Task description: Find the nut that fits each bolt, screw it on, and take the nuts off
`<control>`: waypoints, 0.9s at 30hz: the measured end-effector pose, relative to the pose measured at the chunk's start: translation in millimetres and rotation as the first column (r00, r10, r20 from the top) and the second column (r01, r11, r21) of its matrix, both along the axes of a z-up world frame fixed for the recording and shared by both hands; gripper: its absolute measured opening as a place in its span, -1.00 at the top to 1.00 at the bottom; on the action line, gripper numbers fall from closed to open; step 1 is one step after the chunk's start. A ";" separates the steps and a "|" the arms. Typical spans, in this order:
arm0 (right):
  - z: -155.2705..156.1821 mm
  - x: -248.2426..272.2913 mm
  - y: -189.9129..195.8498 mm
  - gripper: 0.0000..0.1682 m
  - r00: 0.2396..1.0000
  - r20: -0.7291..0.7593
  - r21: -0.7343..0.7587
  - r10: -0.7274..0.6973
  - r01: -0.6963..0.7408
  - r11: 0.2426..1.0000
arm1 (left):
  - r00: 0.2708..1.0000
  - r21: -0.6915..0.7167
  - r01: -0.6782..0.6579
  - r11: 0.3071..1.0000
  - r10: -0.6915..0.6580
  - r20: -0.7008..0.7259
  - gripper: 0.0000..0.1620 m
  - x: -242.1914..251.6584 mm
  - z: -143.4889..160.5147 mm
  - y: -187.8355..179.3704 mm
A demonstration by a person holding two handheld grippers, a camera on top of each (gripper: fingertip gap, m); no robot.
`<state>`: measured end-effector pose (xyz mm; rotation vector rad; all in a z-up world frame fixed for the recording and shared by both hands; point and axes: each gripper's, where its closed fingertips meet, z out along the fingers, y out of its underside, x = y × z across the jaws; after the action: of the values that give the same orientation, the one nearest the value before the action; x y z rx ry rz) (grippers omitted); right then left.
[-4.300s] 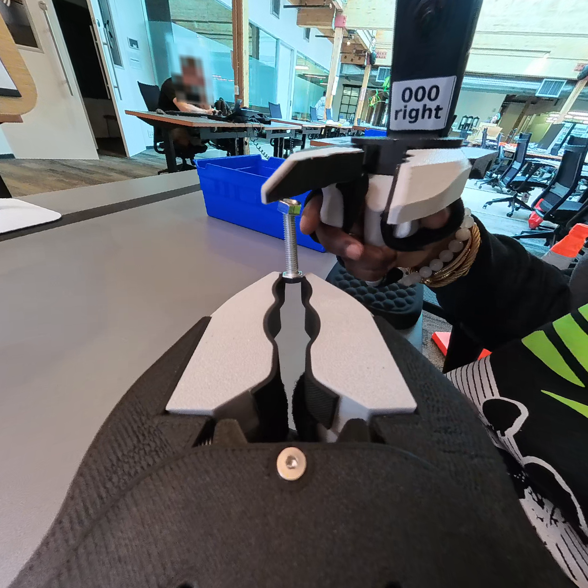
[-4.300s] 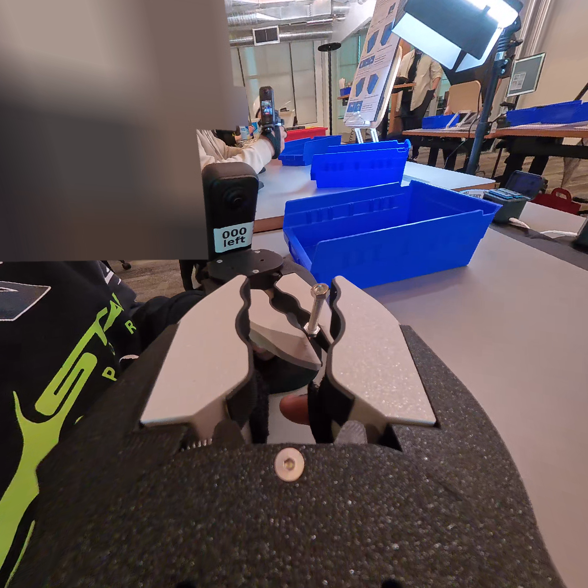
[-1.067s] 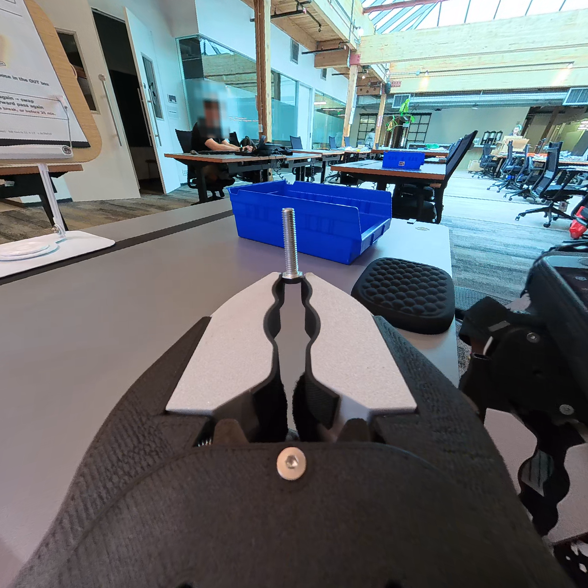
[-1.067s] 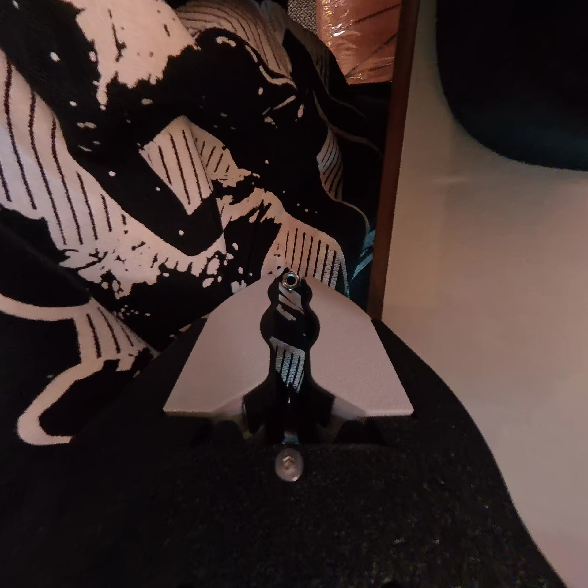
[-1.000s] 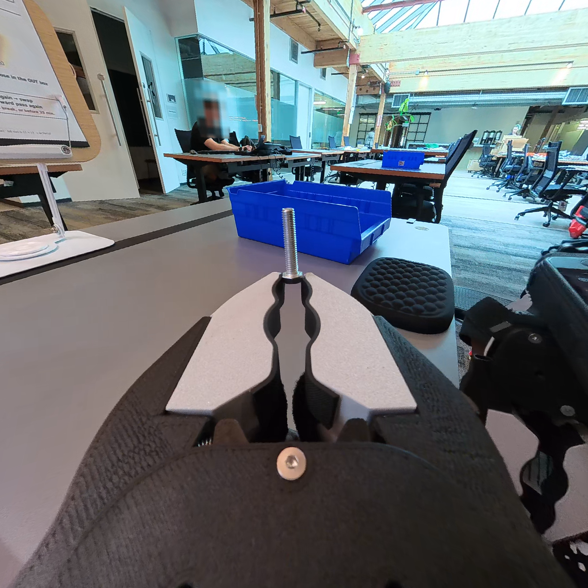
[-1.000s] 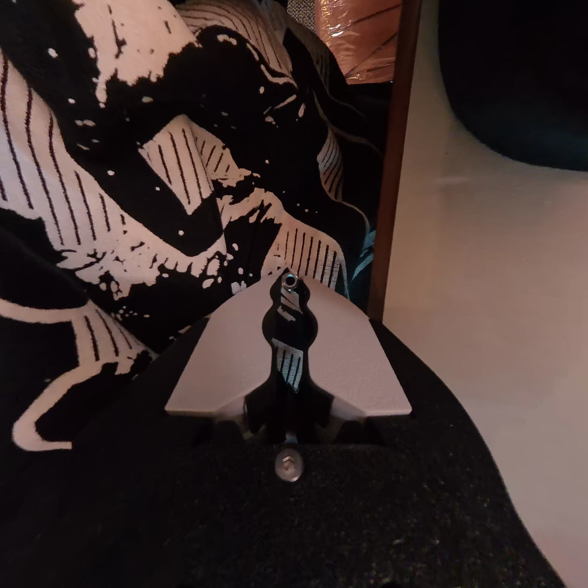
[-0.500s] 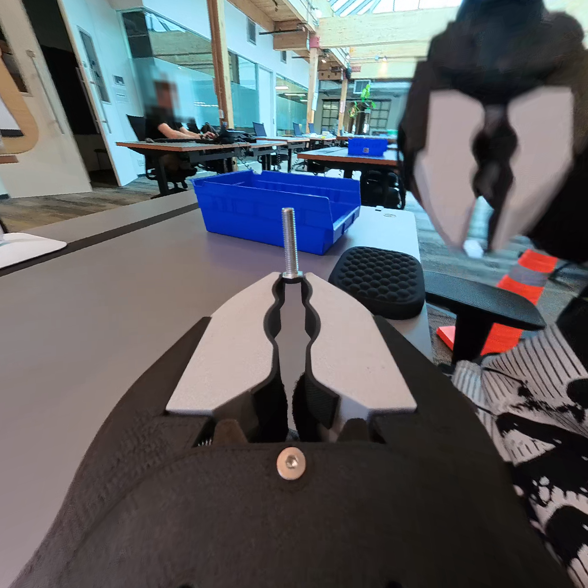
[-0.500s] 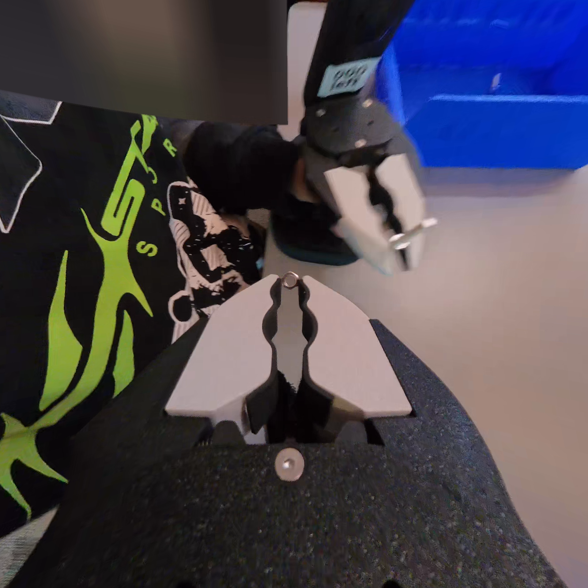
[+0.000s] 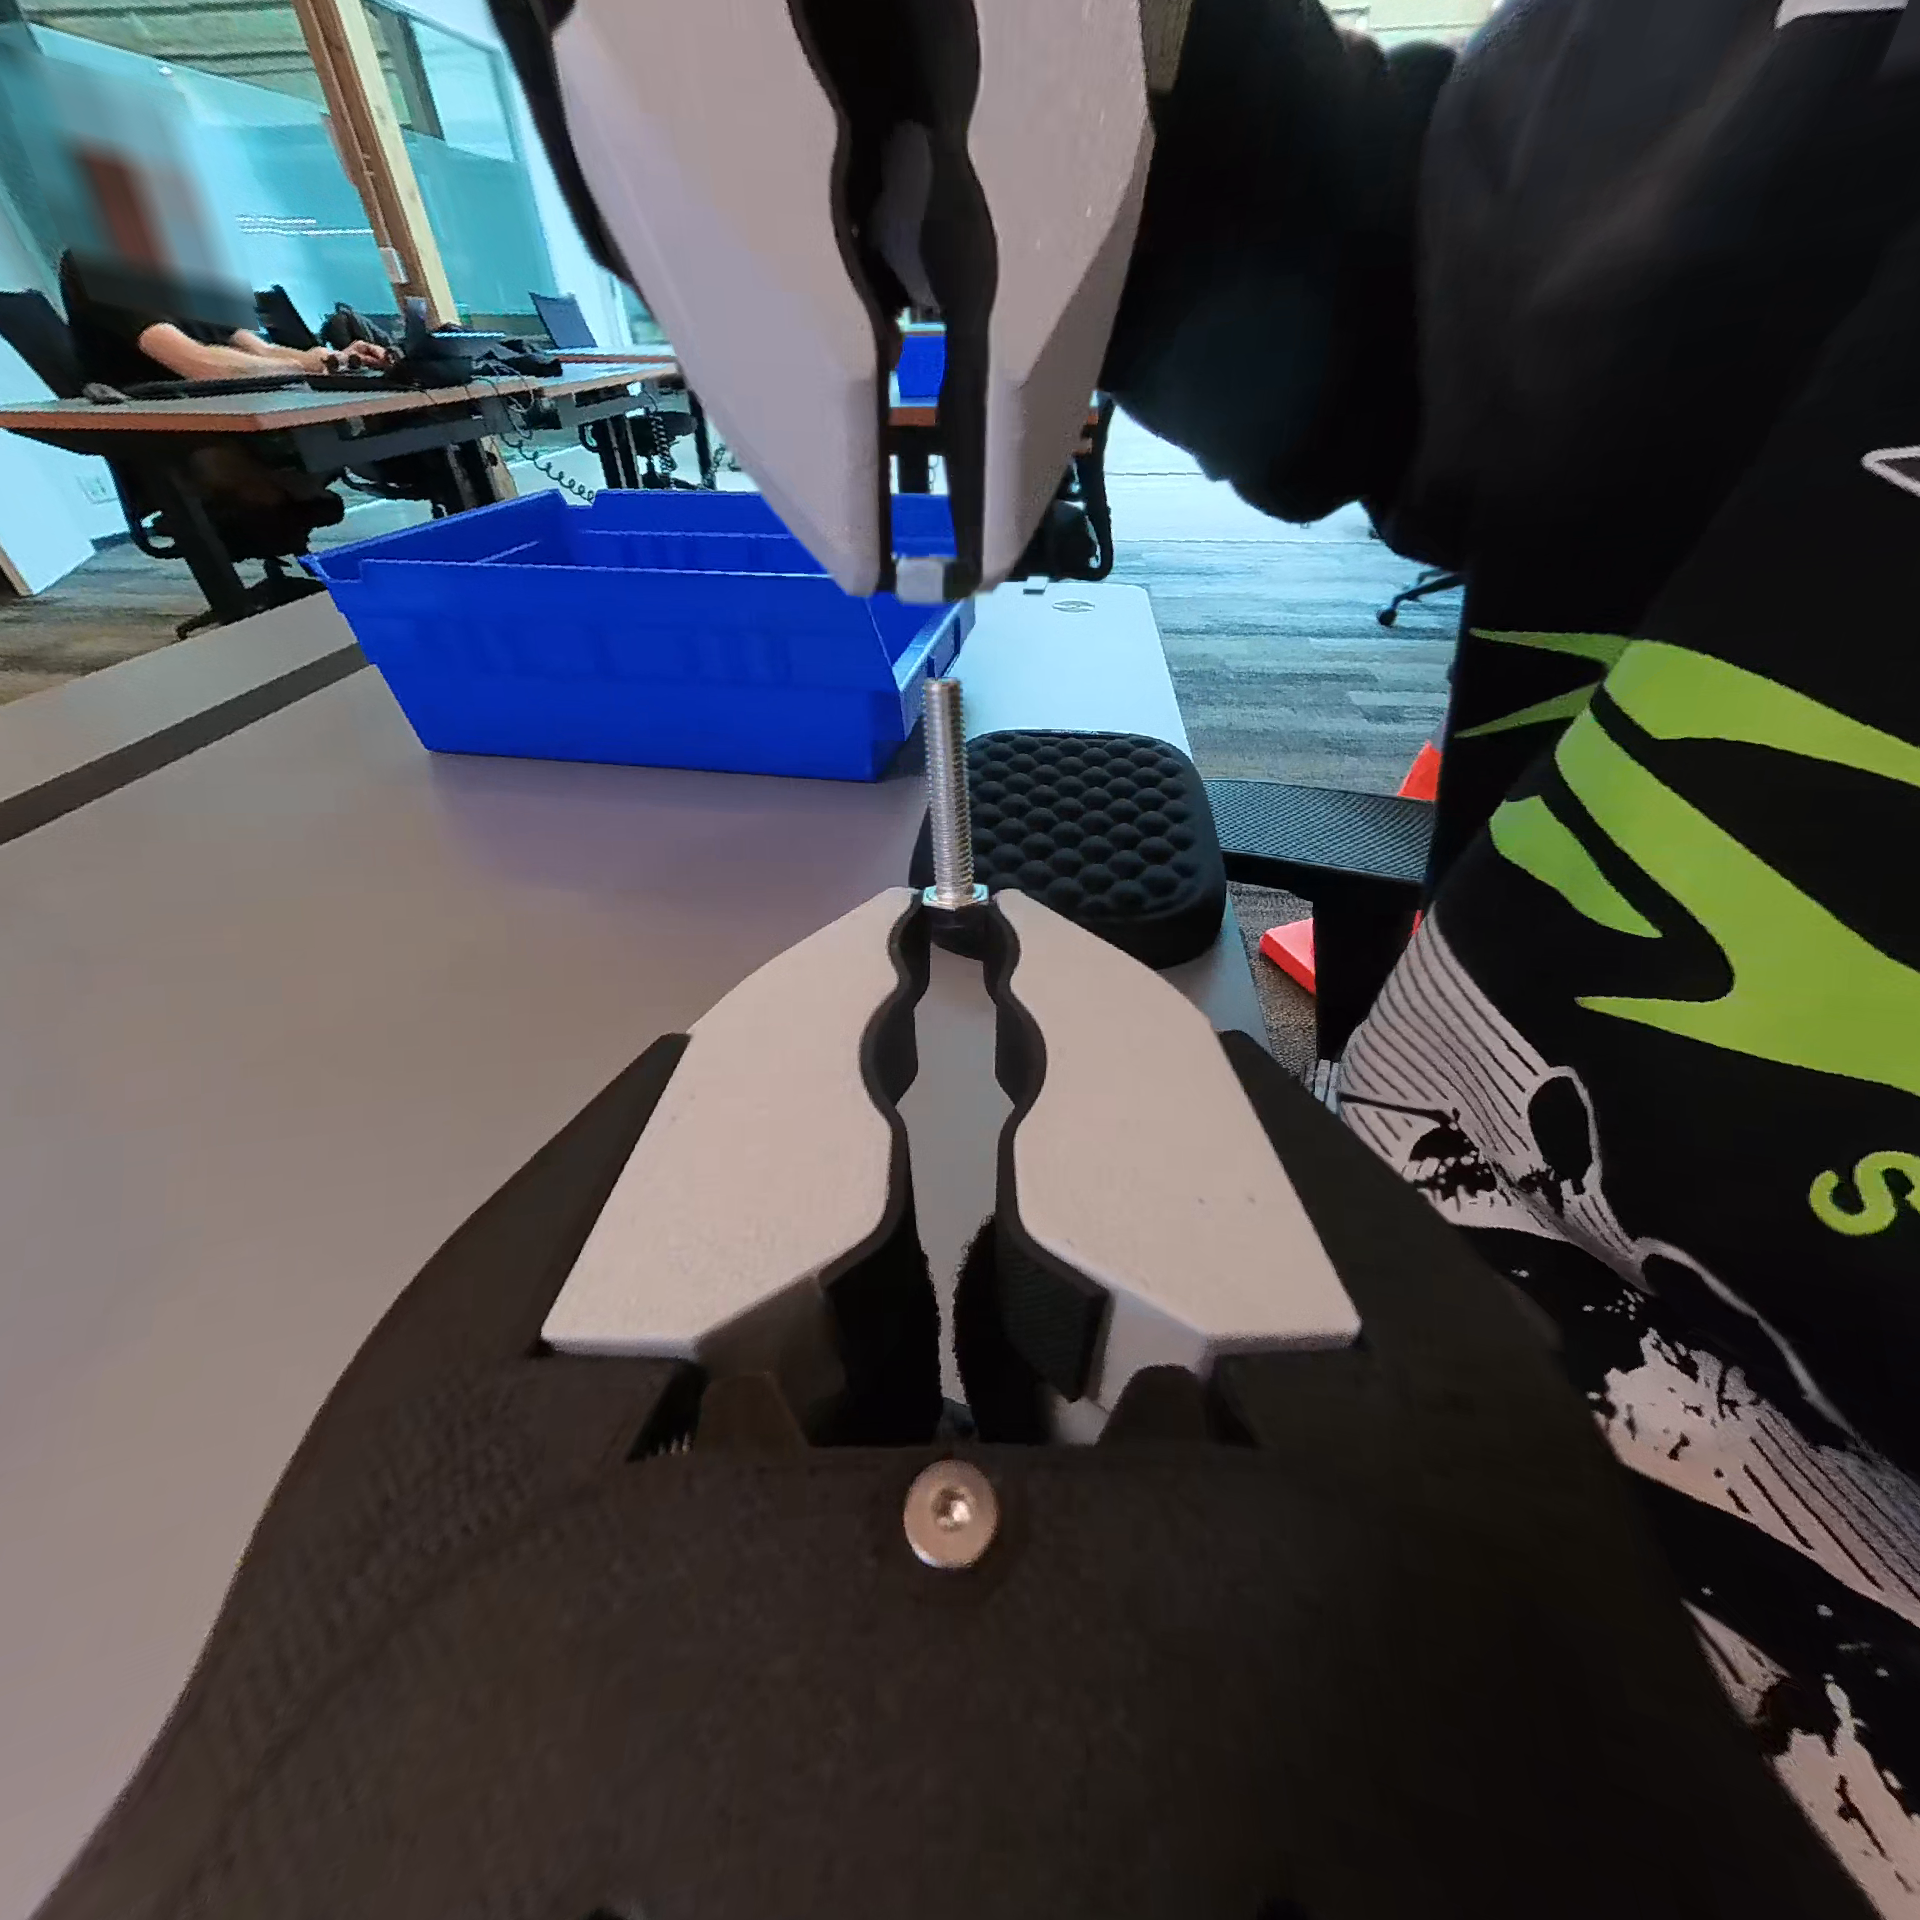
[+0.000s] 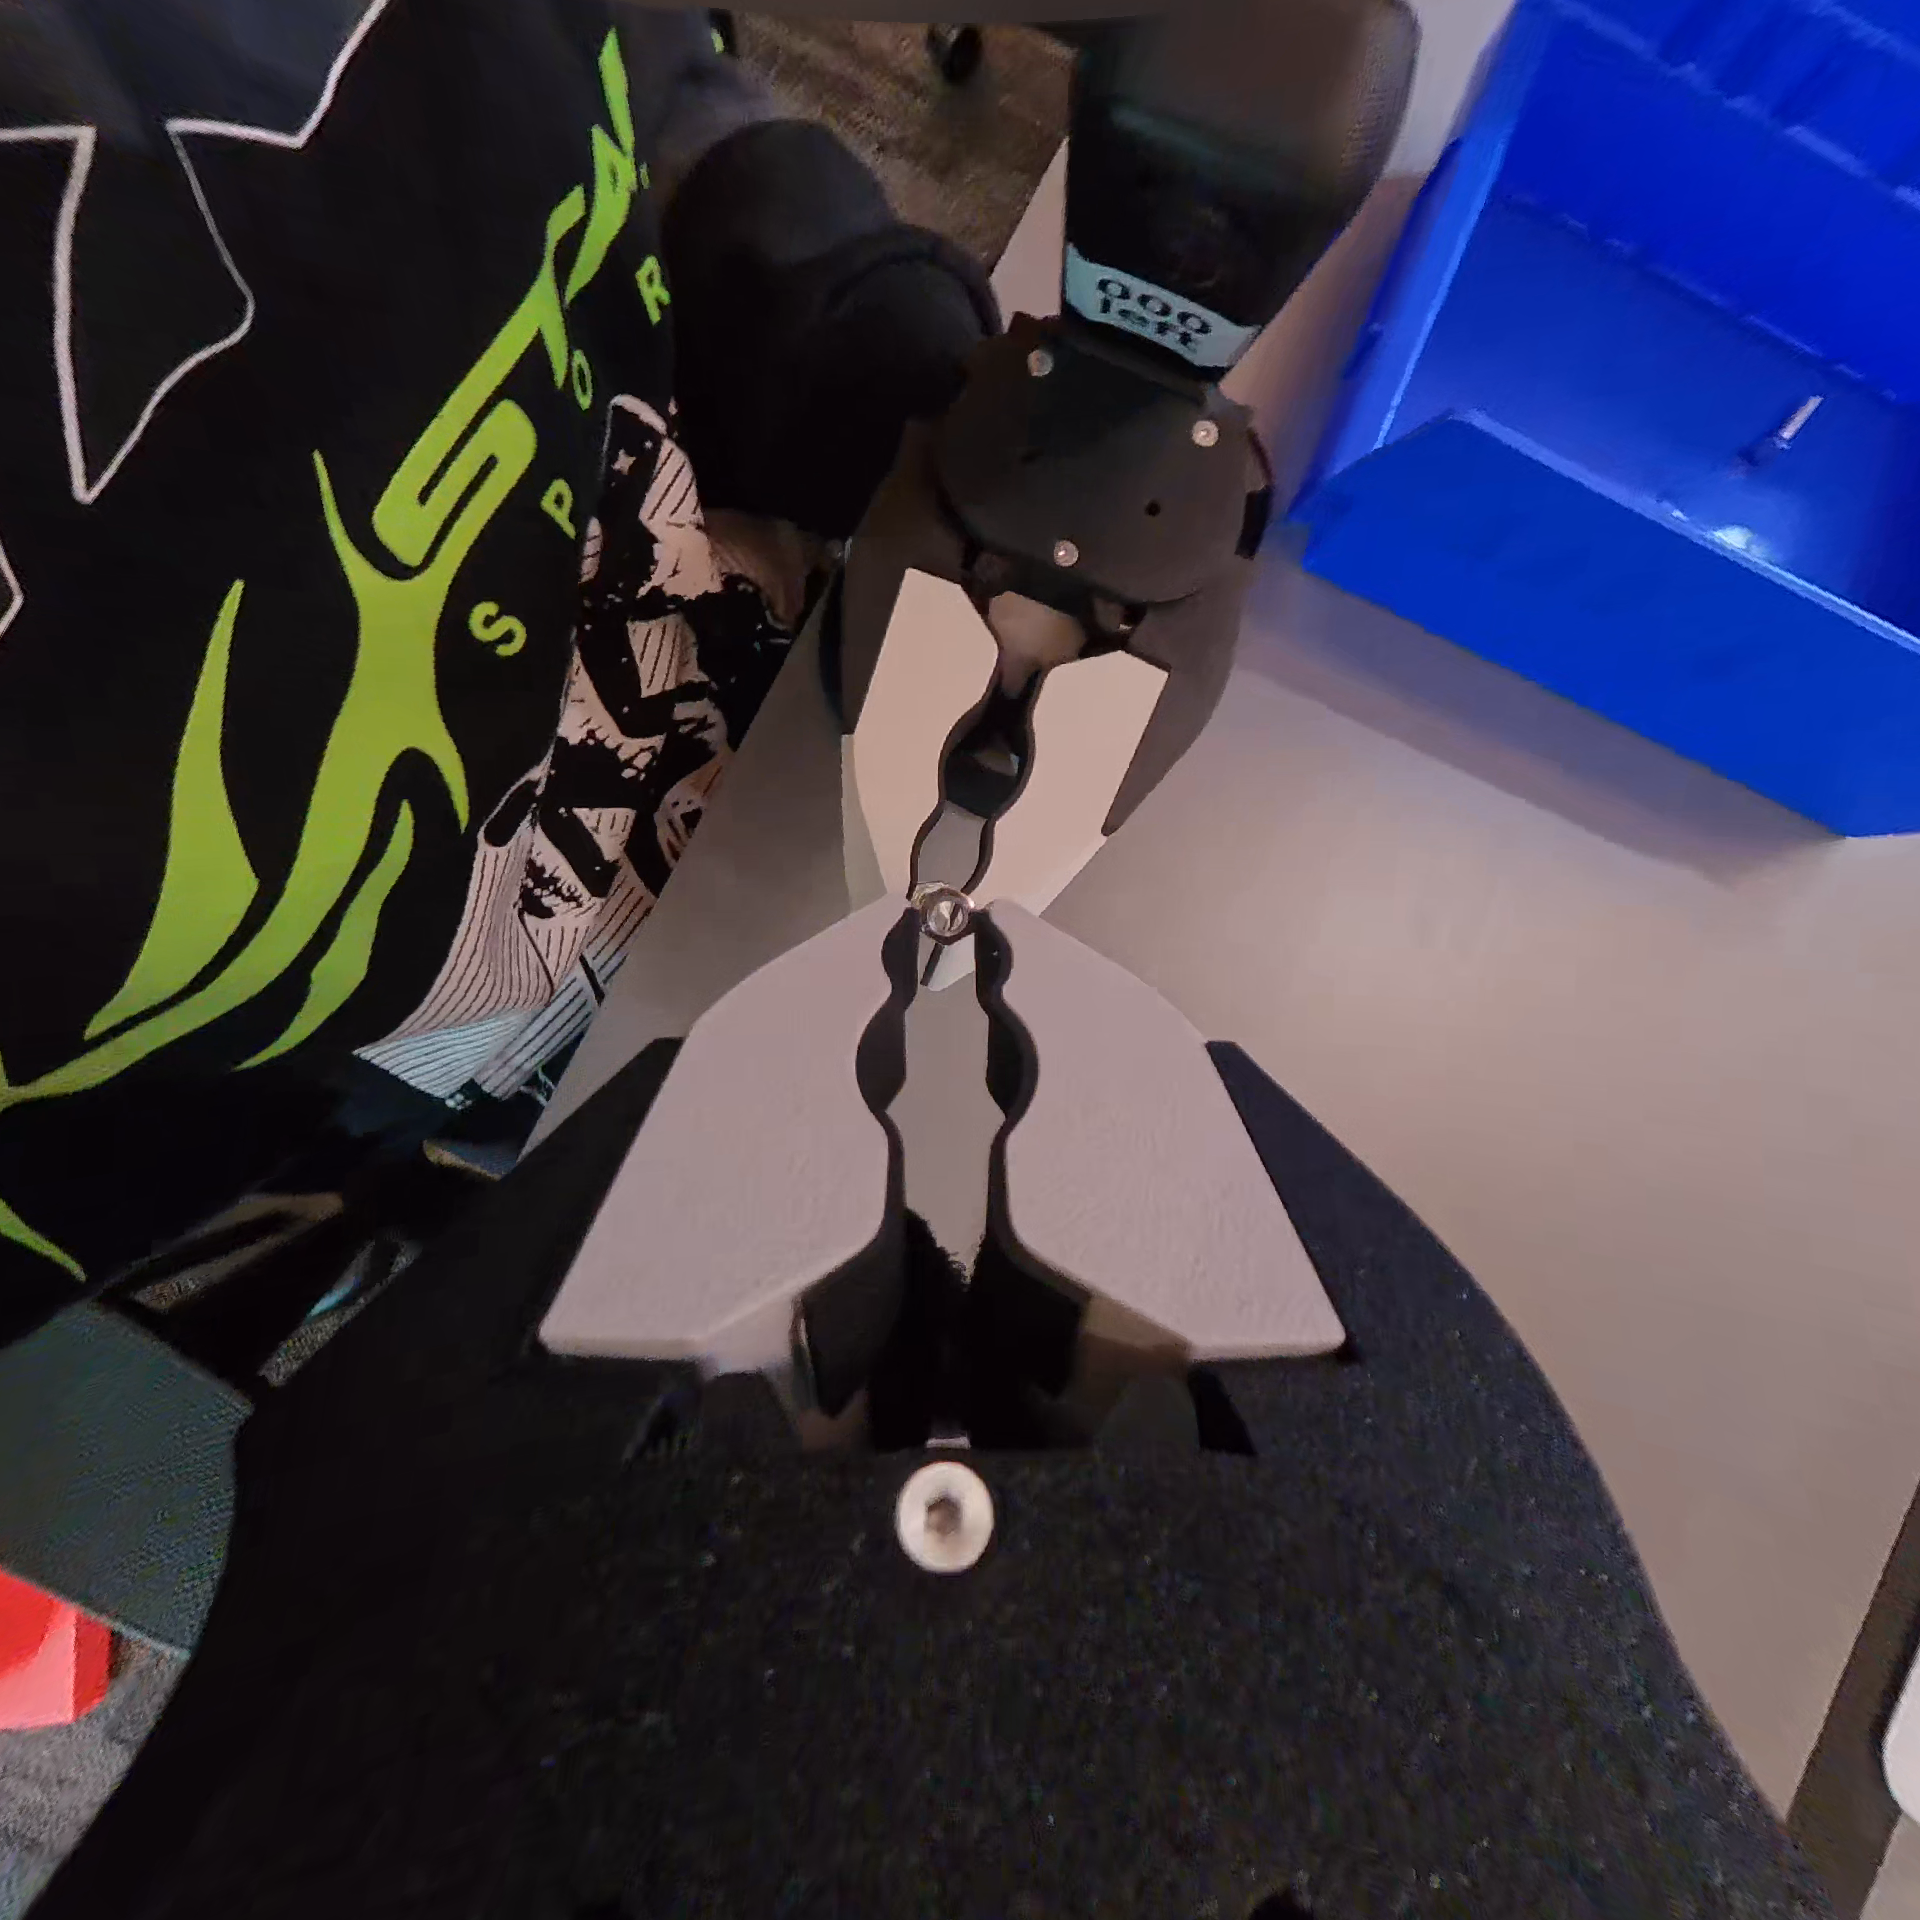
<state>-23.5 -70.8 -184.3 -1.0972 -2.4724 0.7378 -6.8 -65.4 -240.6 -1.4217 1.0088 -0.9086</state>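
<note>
Bolt [image 9: 947, 800] head hidden between the left jaws; nut [image 9: 928, 578] threads too small to tell.

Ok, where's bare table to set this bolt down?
Bare grey table lies left of the left gripper, in front of the blue bin. It is crowded ahead-right: the black pad, the table edge, and the right gripper overhead.

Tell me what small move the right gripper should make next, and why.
Probably lower the right gripper straight down, bringing the nut onto the bolt tip. The left gripper holds the bolt upright by its head, thread bare. The nut, pinched in the right jaws, sits directly above the tip with a gap, and the right wrist view looks down through the nut at the bolt's end.
</note>
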 end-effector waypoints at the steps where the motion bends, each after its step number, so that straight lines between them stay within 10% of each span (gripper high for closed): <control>1: -1.3 -0.1 -1.5 0.88 1.000 0.007 -0.001 0.018 -0.018 1.000 | 1.000 0.002 0.004 1.000 -0.004 0.002 0.88 0.0 0.0 -0.7; 20: -11.8 0.8 -1.8 0.88 0.996 0.071 0.020 0.057 -0.059 0.998 | 1.000 -0.002 -0.005 1.000 0.005 0.006 0.88 -0.9 -0.6 -0.1; 27: -13.7 -6.4 18.8 0.88 0.978 0.108 0.039 -0.179 0.176 0.984 | 0.974 0.012 -0.228 0.974 0.228 -0.016 0.88 -11.1 -1.2 22.1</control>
<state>-29.9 -52.0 -198.0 -1.3610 -2.4251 0.6013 -17.9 -43.3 -241.8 -1.5040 0.8407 -0.7229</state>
